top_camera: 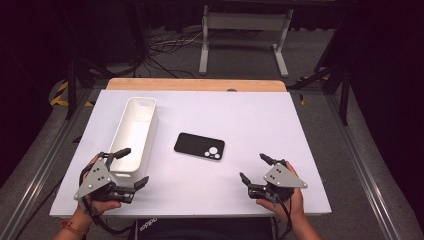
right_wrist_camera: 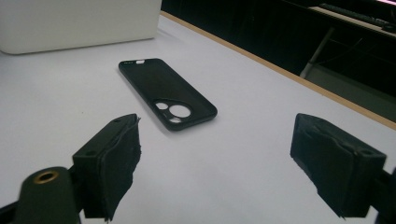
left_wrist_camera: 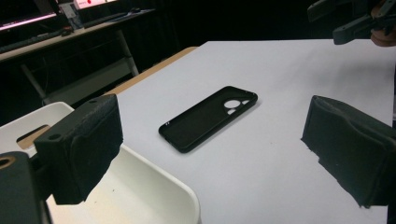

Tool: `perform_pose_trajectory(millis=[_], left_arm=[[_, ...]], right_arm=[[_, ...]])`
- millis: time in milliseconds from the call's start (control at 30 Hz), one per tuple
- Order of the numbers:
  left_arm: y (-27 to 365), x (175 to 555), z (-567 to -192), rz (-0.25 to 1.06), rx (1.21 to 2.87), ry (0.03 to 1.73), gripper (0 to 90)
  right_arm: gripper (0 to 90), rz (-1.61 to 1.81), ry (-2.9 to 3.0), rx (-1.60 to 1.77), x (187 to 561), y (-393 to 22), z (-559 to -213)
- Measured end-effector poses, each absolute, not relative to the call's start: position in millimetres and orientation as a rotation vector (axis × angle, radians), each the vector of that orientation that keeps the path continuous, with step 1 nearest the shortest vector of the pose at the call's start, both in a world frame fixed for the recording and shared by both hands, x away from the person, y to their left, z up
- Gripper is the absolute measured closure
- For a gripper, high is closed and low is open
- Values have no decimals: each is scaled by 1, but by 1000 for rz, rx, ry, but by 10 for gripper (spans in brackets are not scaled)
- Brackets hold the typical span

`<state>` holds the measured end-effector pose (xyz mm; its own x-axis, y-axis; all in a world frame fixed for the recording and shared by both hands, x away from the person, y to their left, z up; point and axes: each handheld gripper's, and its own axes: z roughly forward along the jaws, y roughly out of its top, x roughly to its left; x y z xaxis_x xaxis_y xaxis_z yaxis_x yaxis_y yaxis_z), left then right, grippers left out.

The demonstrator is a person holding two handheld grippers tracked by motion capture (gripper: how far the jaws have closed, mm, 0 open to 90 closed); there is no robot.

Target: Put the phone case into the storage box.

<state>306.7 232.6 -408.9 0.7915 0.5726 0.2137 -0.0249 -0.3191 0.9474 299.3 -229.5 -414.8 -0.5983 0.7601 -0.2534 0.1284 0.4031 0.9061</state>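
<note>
High view: the case lies flat near the table's middle, just right of the bin along the left edge. Both grippers, left and right, hover released and empty at the near edge. Judged step: approach. Next: close in and lift the case. White tabletop; dark room, cables behind.

- The left gripper: black two-jaw frame, grey three-cornered plate with dark screw holes, black cable trailing.
- The right gripper: same black build, grey plate, foam-like black pads.
- Reddish-orange band on the left wrist.
</note>
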Motion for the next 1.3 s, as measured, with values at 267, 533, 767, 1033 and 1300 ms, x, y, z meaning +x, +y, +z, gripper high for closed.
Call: perform_pose_trajectory(millis=[267,533,767,1033,1300], left_arm=[[233,303,-410,649,1818,430,47],[232,302,-419,624,1845,447,49],[234,300,-418,649,1857,440,54],[233,302,-418,612,1859,432,55],[233,303,-418,605,1865,424,54]], right_arm=[[190,1222,1996,779,300,-233,-413],[446,1237,2033,820,308,-229,-413],[737,1196,2057,815,312,-224,-414],[900,1194,2077,837,324,-219,-409],[900,1191,2094,848,339,-209,-401]])
